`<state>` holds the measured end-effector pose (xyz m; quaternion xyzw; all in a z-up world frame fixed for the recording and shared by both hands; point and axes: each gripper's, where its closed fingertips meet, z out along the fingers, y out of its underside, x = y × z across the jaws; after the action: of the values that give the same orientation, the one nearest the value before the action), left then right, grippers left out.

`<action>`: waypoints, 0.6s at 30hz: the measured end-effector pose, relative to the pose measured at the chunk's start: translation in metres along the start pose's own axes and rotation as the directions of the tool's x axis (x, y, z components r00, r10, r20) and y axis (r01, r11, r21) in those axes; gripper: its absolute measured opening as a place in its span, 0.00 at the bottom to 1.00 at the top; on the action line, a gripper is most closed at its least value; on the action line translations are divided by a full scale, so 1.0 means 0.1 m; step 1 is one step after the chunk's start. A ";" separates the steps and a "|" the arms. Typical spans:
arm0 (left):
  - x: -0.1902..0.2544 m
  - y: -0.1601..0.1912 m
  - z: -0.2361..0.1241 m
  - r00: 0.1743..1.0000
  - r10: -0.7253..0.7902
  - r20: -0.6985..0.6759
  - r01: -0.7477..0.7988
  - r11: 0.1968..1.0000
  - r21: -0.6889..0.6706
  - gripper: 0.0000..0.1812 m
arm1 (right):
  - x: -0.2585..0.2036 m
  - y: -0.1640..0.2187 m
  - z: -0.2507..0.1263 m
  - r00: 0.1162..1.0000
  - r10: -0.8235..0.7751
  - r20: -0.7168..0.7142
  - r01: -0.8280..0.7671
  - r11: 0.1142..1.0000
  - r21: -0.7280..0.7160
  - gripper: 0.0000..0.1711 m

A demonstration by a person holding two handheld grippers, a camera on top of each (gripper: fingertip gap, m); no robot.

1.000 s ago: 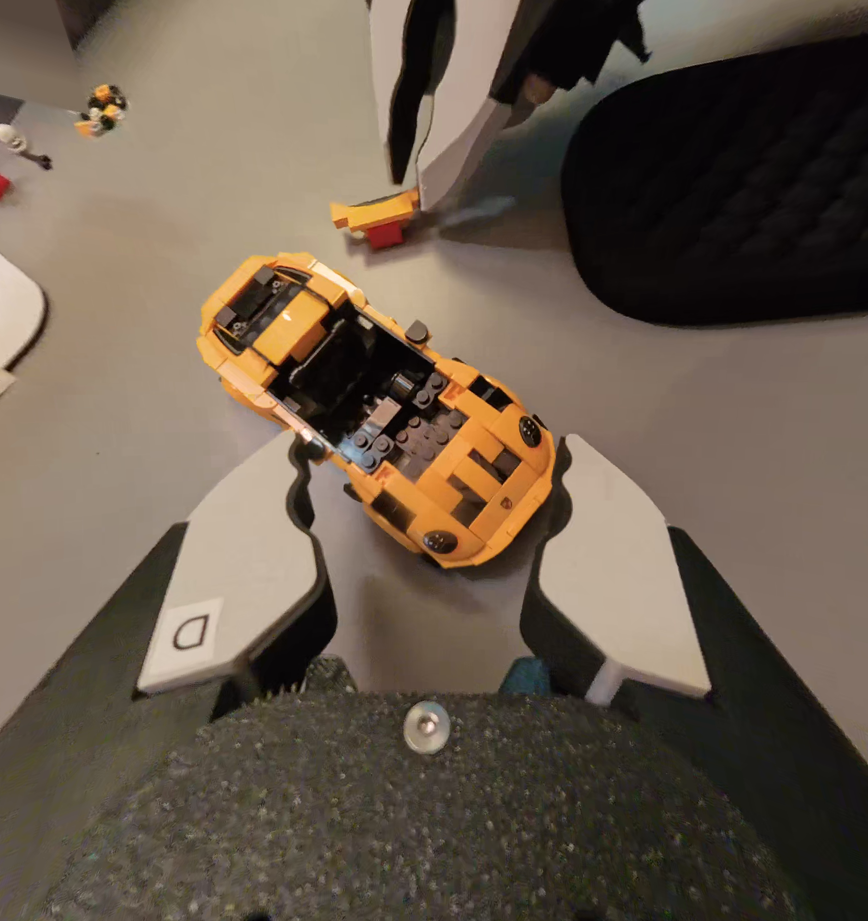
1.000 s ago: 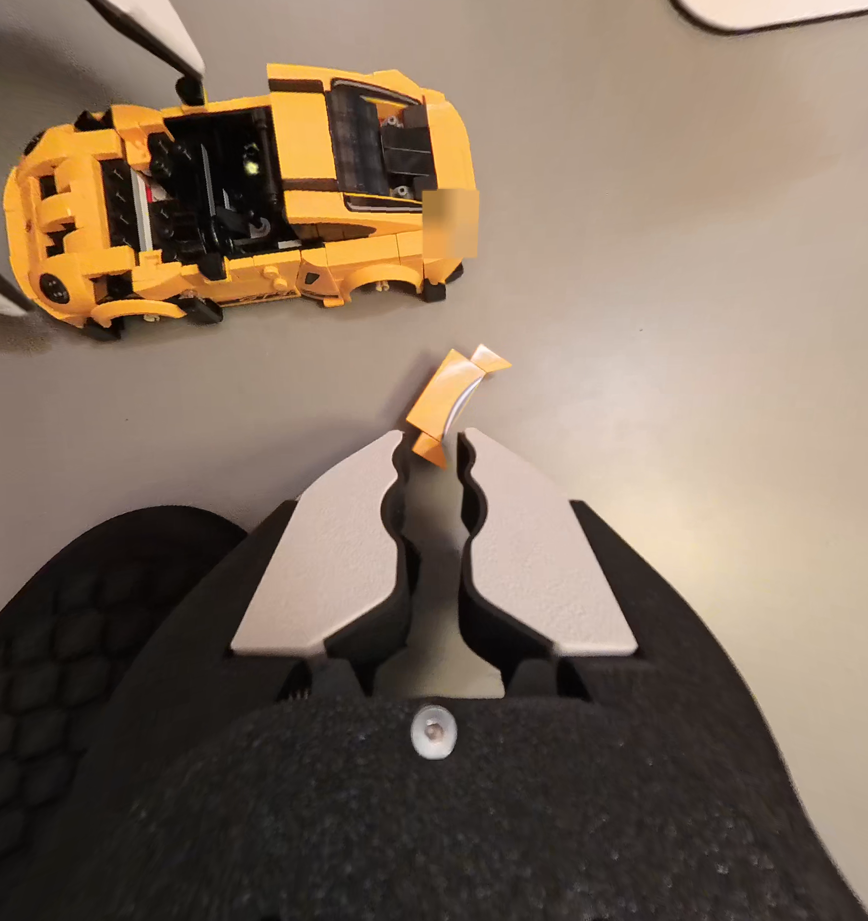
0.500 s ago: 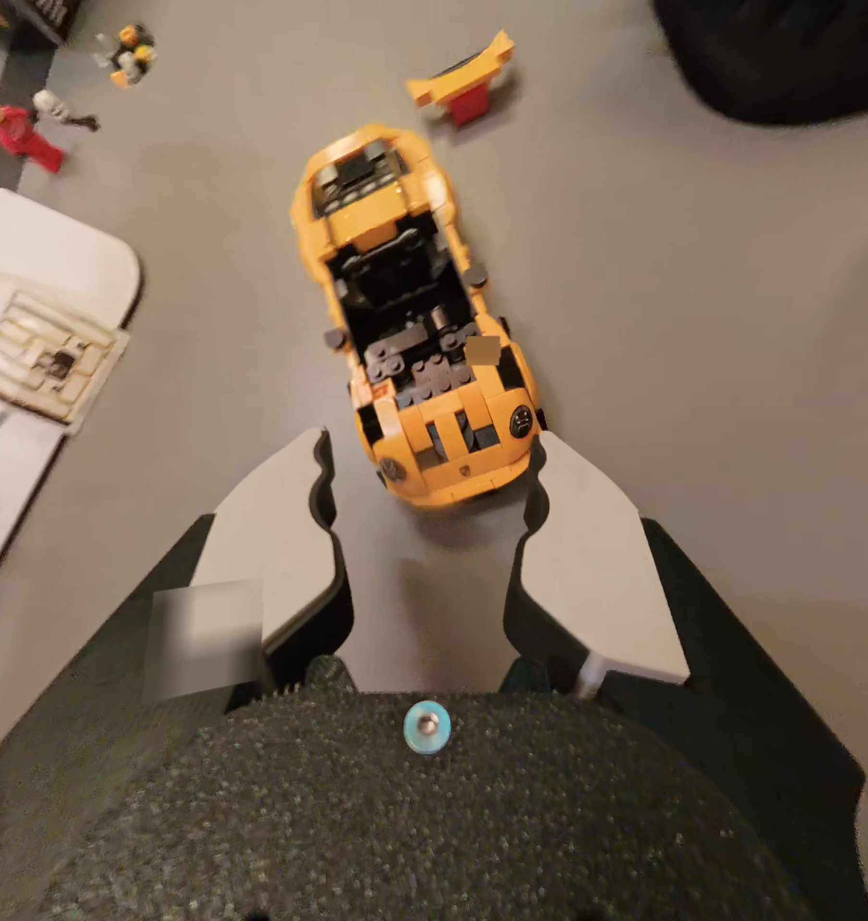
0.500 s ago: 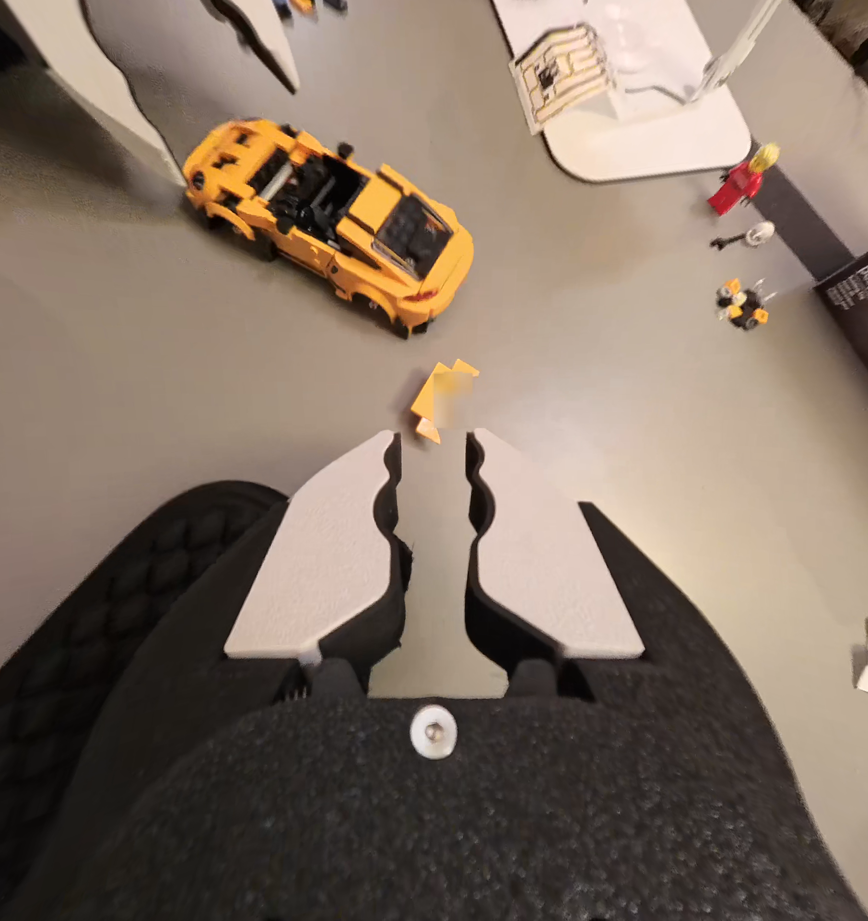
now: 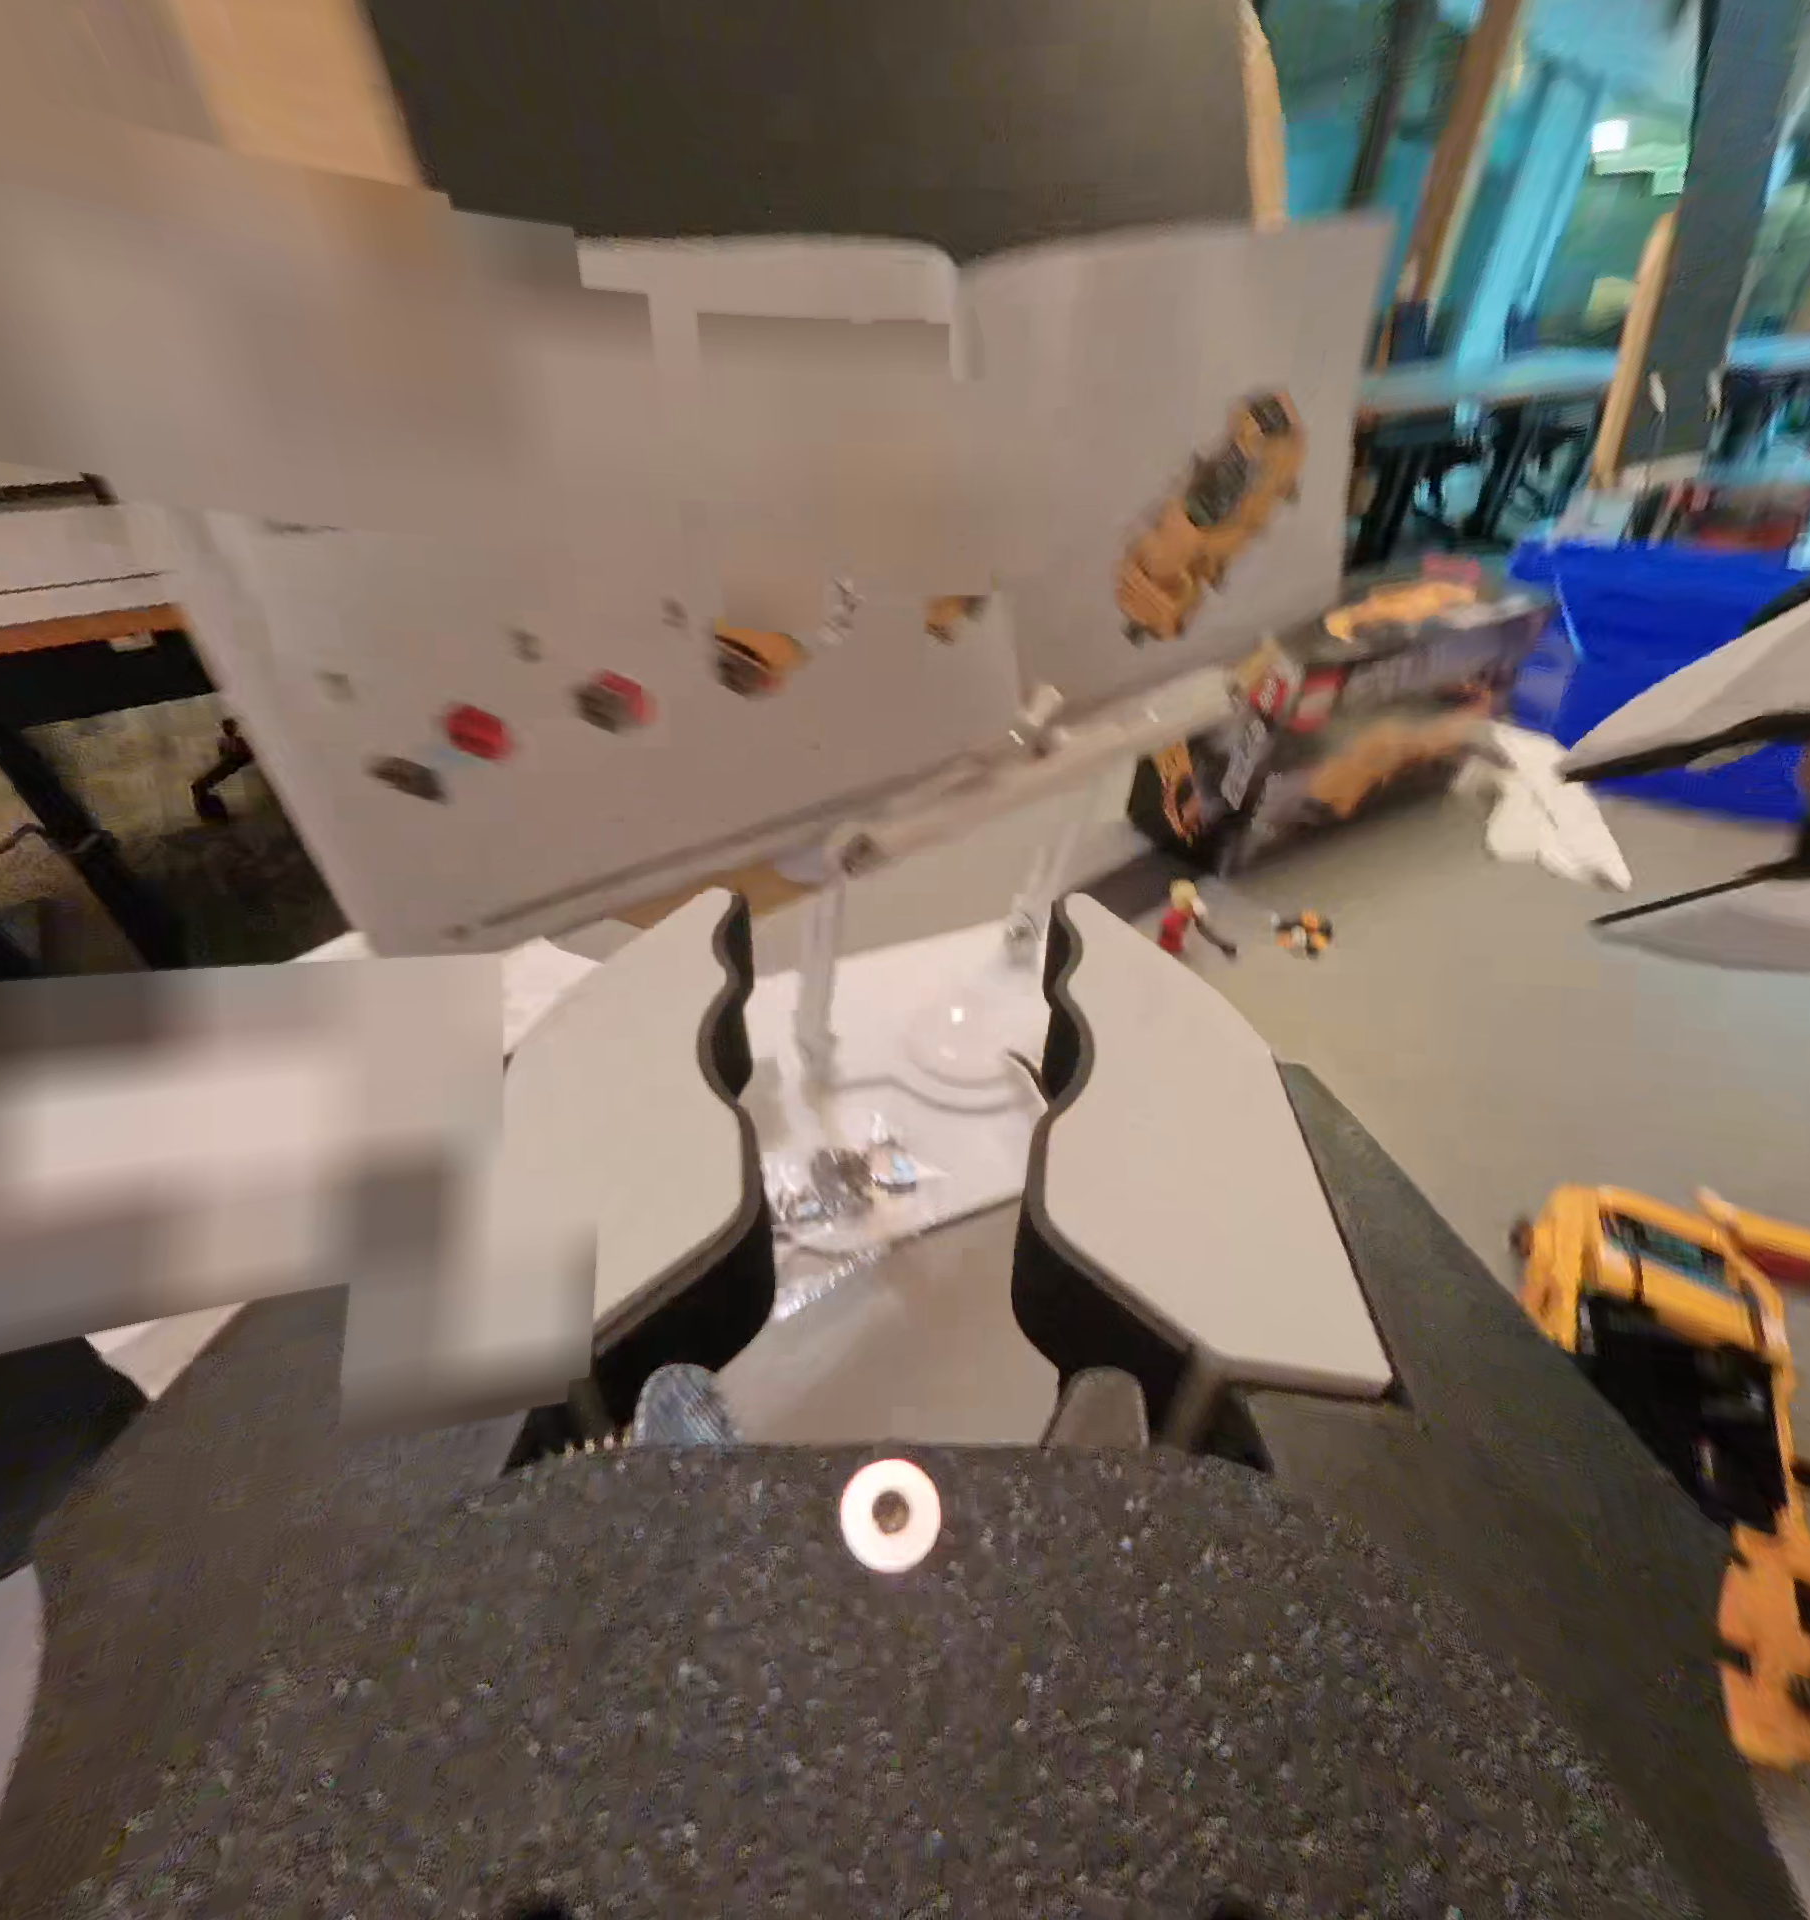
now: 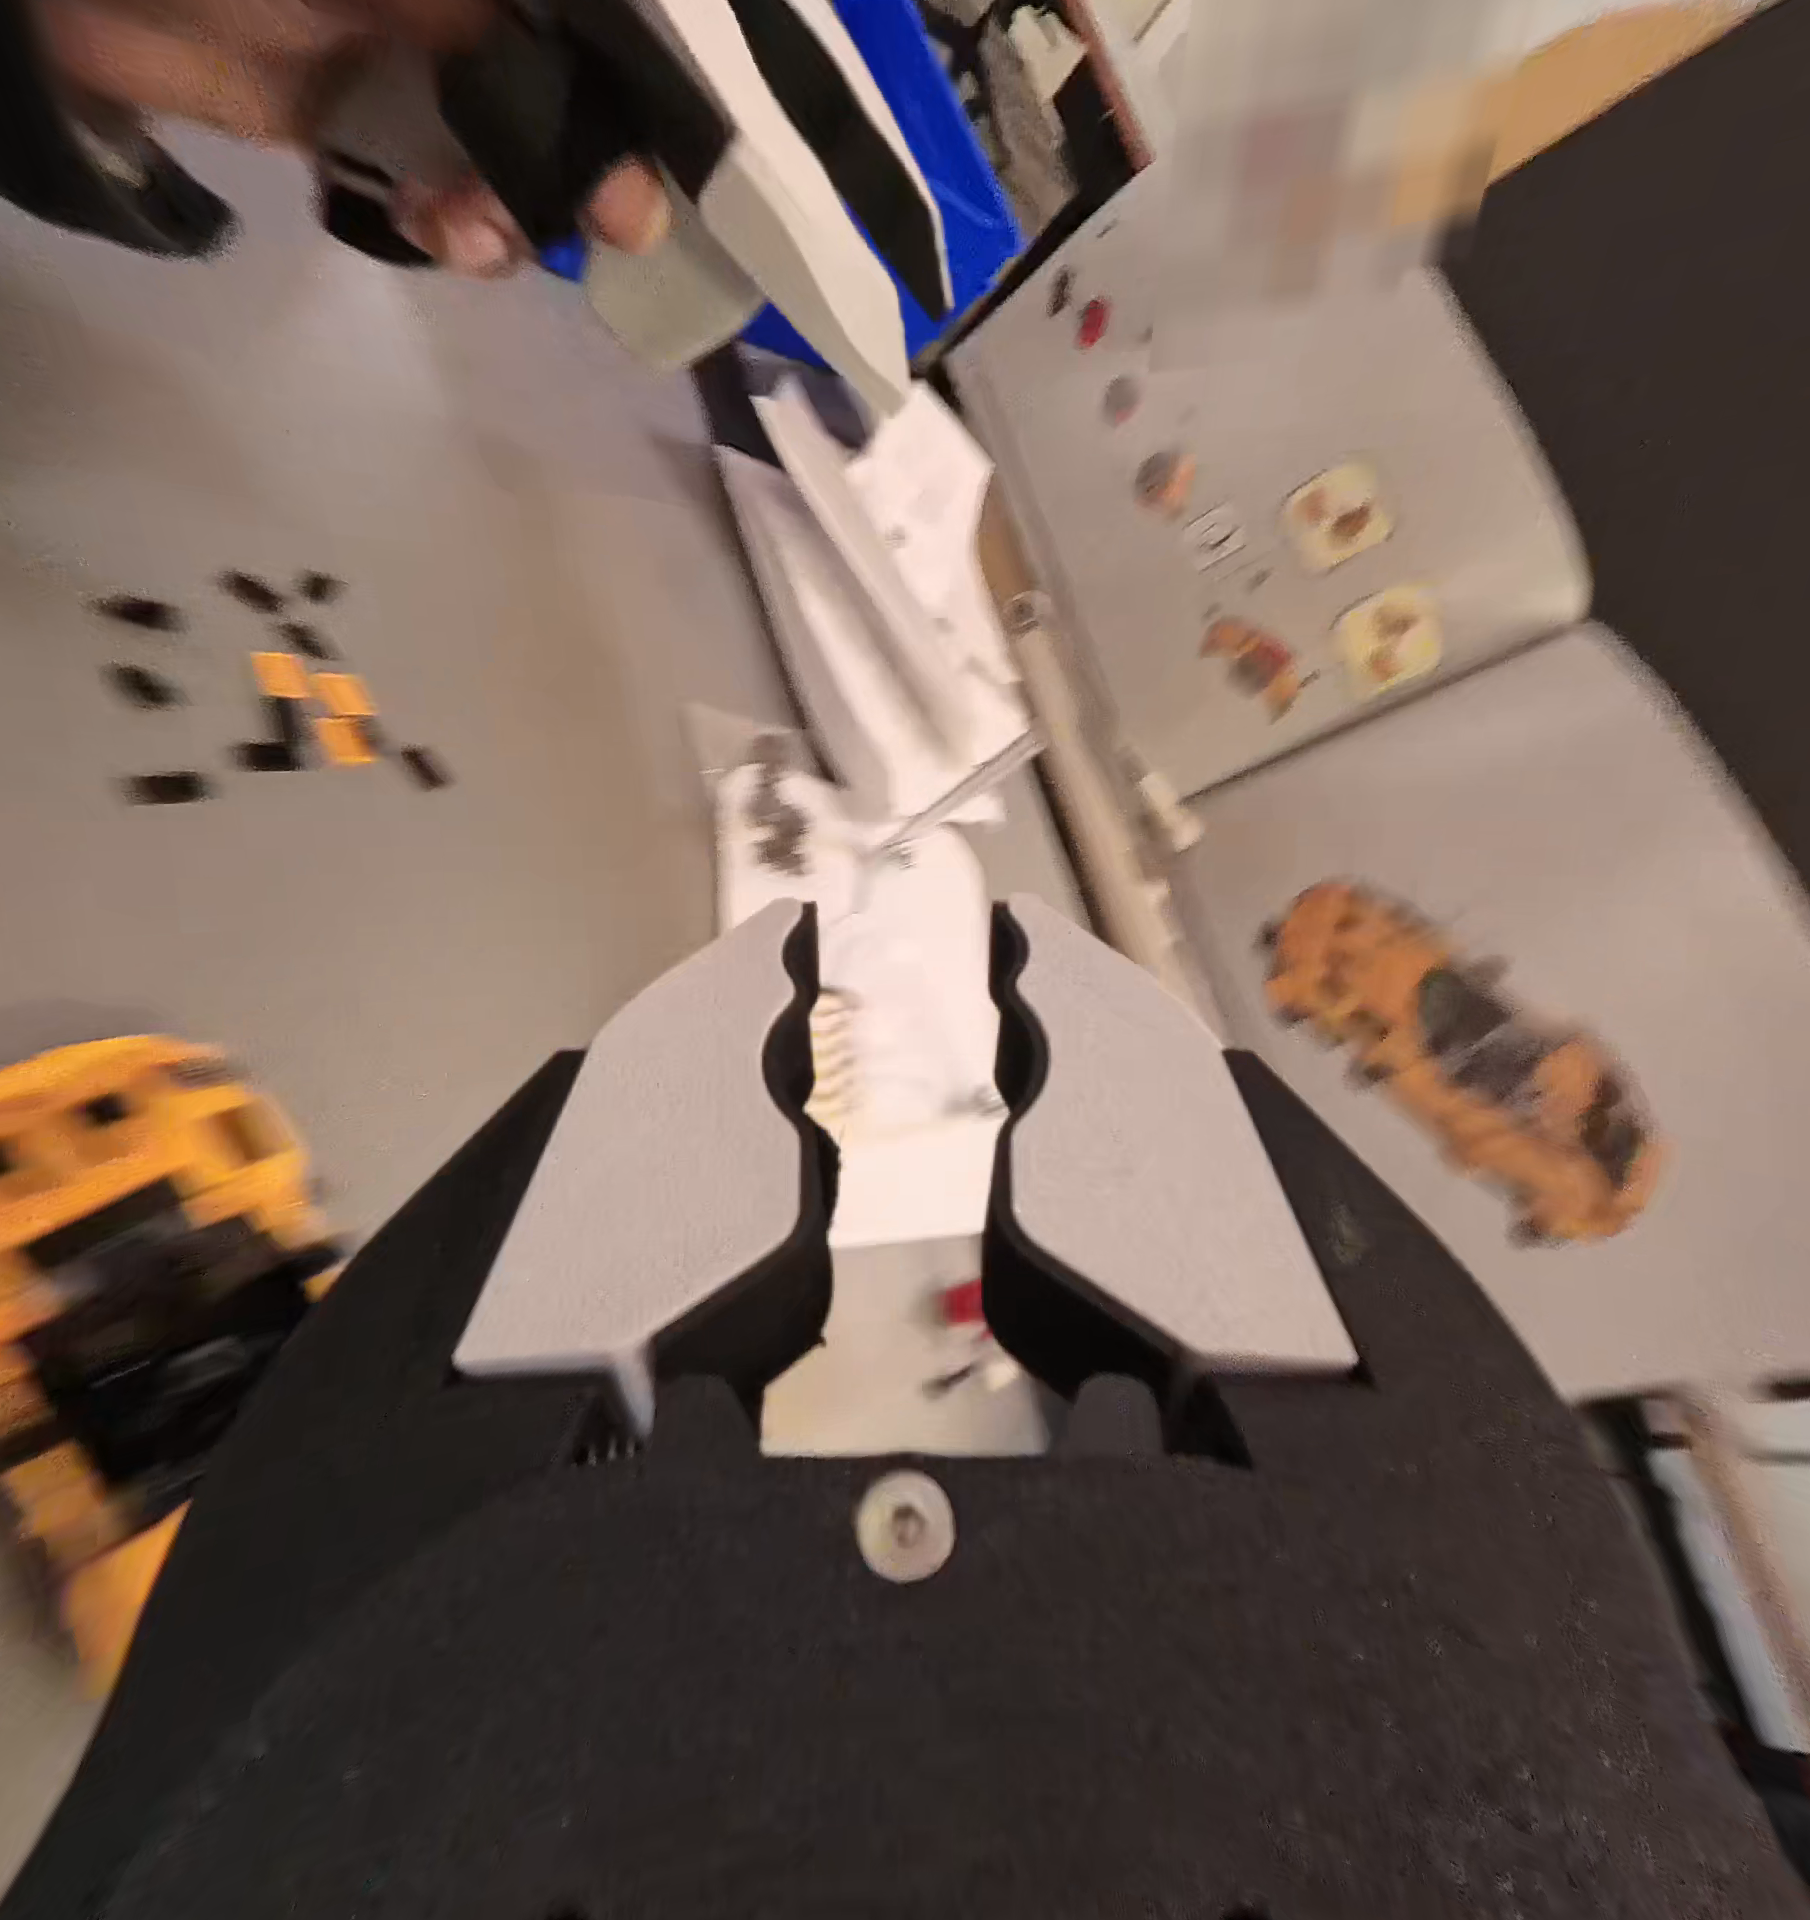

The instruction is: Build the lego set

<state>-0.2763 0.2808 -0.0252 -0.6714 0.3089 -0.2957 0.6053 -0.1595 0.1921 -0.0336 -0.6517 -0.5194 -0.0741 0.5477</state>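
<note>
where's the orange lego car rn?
The orange lego car sits on the grey table at the right edge of the left wrist view, right of the open left tool. In the right wrist view it shows blurred at lower left.

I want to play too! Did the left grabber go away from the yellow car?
Yes. The left gripper swung up and leftward; the yellow car, earlier between its fingers, now lies off to its right.

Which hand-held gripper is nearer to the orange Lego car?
Right, probably, but narrowly. The orange Lego car lies beside the right hand-held gripper's left side, partly behind its body. From the left hand-held gripper it lies rightward, a strip of table between.
</note>
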 end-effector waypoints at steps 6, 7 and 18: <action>-0.10 -0.08 0.01 0.999 -0.051 -0.019 0.052 0.997 0.064 0.24 | 0.66 0.12 0.84 0.942 -0.318 -0.104 0.310 0.946 -0.094 0.14; -0.05 -0.05 0.02 0.999 -0.016 -0.032 0.018 0.999 0.043 0.22 | 0.72 0.13 0.90 0.935 -0.340 -0.101 0.331 0.939 -0.098 0.13; 0.36 0.15 0.94 0.709 0.685 -0.167 -0.698 0.651 -0.297 0.09 | 1.04 0.31 0.84 0.989 -0.043 -0.140 0.043 0.999 -0.003 0.13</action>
<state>-0.1817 0.3115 -0.0484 -0.5904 0.5991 0.0014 0.5408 -0.1288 0.3249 -0.0166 -0.6334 -0.4935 -0.1314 0.5813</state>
